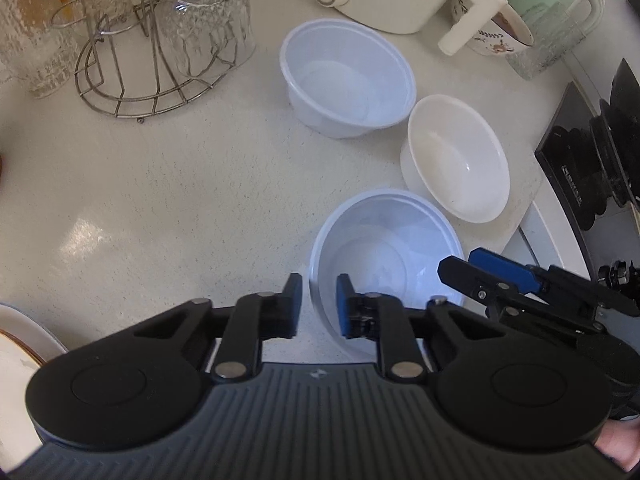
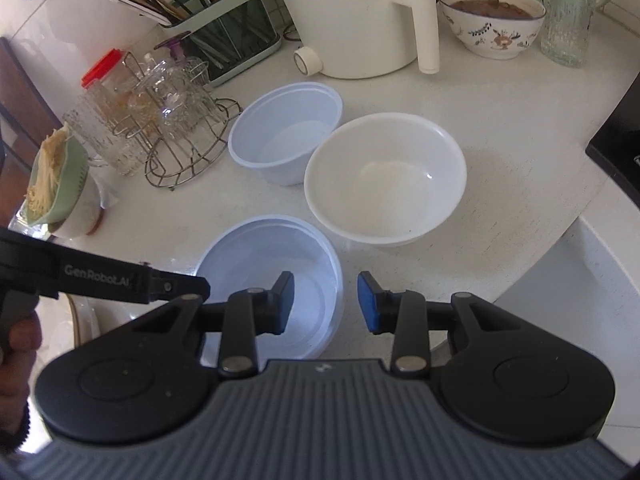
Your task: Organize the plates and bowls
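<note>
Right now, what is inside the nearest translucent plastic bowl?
The nearest translucent plastic bowl looks empty; bare bottom shows. The right gripper and left gripper straddle its rim, covering the near wall.

A home kitchen is showing here: a white countertop (image 2: 500,120) is carrying a chopstick caddy (image 2: 224,36) at eleven o'clock, a white cooking pot (image 2: 352,20) at twelve, upturned glasses on a wire rack (image 2: 180,136) at ten, and a cooktop (image 1: 576,160) sitting at three.

plate (image 1: 16,344) cut off at left edge
</note>
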Action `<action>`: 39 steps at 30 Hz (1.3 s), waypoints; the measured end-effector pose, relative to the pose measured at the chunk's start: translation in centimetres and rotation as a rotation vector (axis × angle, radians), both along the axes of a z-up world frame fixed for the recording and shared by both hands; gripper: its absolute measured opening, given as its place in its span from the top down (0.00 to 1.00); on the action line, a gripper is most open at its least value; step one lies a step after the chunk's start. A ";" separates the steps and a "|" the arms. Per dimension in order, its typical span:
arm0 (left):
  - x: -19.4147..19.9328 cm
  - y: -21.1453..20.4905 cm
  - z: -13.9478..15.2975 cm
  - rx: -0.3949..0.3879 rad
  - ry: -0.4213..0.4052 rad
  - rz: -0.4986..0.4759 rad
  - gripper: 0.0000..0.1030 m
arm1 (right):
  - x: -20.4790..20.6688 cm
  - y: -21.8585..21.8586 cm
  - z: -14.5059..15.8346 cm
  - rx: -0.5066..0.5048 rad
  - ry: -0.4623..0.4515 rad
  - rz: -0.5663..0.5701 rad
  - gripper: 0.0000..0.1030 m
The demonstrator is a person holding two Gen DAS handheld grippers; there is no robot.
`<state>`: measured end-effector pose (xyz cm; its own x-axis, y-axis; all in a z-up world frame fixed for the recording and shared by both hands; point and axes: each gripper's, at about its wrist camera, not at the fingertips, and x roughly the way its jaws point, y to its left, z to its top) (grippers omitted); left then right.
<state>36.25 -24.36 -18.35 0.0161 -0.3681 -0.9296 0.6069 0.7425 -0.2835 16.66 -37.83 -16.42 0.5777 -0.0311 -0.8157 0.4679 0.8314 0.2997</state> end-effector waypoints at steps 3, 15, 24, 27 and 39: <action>0.2 0.2 -0.2 -0.008 0.014 0.012 0.88 | 0.1 0.0 -0.2 0.021 -0.003 -0.005 0.67; 0.3 1.6 -0.2 -0.044 0.052 0.046 0.92 | 0.1 0.1 -0.5 0.046 0.008 -0.018 0.79; 0.2 5.4 1.1 -0.071 0.054 0.110 0.92 | 0.3 0.6 0.0 0.131 -0.049 0.047 0.79; 0.2 6.5 1.4 -0.067 0.037 0.130 0.92 | 1.0 1.3 0.3 0.127 -0.055 0.087 0.79; 0.8 10.1 1.0 -0.051 0.012 0.206 0.92 | 3.4 4.5 0.5 0.088 -0.030 0.205 0.79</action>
